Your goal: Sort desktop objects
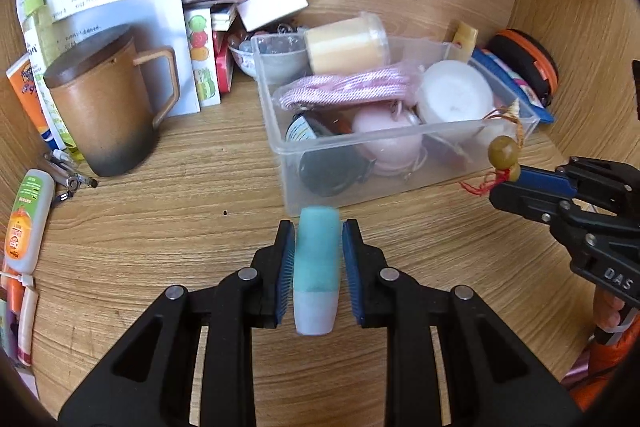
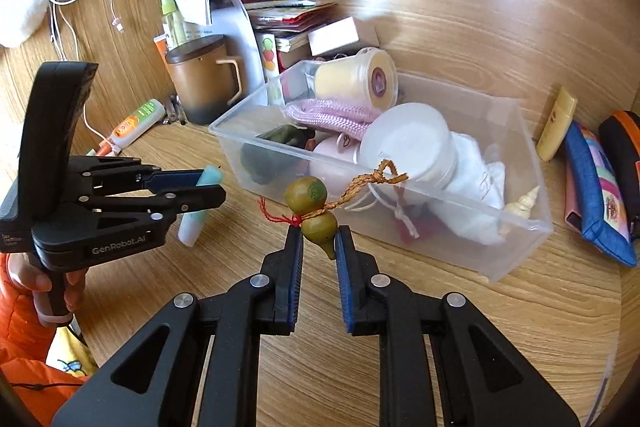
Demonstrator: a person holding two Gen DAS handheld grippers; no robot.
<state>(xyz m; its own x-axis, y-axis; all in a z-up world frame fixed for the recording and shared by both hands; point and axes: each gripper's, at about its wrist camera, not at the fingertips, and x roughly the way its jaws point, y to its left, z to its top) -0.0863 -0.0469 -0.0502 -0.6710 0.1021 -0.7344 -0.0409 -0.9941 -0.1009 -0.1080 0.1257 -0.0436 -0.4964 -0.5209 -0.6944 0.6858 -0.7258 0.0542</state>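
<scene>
Inside clear bin (image 2: 516, 247), yellow cup (image 2: 352, 77), white jar (image 2: 408, 143) (lidded), pink cord (image 2: 332, 117)

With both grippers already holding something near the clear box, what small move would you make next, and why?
Probably carry the right gripper forward over the clear box rim: it grips the gourd charm just short of the near wall, while the left gripper holds the teal tube further back.

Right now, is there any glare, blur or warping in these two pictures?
Right wrist view: a bright glare patch on the wooden back wall, everything fairly sharp. Left wrist view: light more even, the clear bin slightly soft. Both: fisheye bending, dark corners.
</scene>
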